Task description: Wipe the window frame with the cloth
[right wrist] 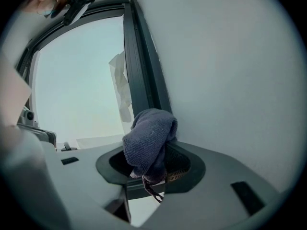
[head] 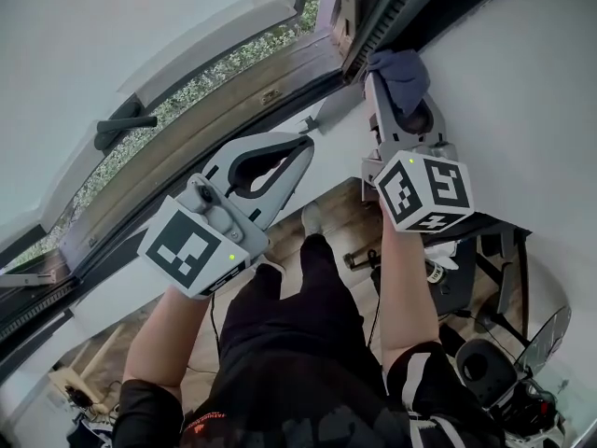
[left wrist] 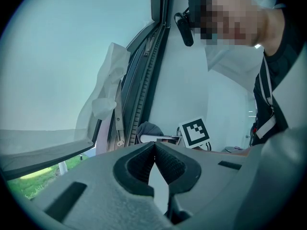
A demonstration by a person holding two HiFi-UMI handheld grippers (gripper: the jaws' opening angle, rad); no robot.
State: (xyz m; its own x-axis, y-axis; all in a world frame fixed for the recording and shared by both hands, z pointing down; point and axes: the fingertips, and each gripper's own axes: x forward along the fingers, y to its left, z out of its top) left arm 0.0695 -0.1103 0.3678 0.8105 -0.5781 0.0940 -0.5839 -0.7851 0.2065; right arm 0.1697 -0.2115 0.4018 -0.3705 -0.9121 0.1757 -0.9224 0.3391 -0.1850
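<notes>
Open window set in a white wall (head: 522, 82), floor clutter far below.

Right gripper (right wrist: 151, 153) is clamped on a bunched dark blue cloth (right wrist: 148, 138). The wad fills the jaw gap and bulges out past the tips, with a loose thread hanging underneath.

In the head view the cloth (head: 401, 71) sits at the dark window frame (head: 396, 12), right in the corner where it meets the wall. It looks like contact, but I can't confirm pressure.

From the tool, the frame (right wrist: 144, 66) runs straight ahead along the jaw axis. Its long axis is lined up with the gripper, so I'd judge the stroke is a plain push forward.

Room to move:
- The wall is tight on the tool's right.
- On its left are the glass and a peeling white film strip (right wrist: 122, 87), which is a snag risk if the cloth drifts that way.

Left gripper (head: 303, 146) is well off to the left and lower, below the sash. Its jaws are closed tip to tip on nothing (spare for now). The right one is clearly the nearer, working tool.

The window handle (head: 121, 131) is far left, out of the path.
</notes>
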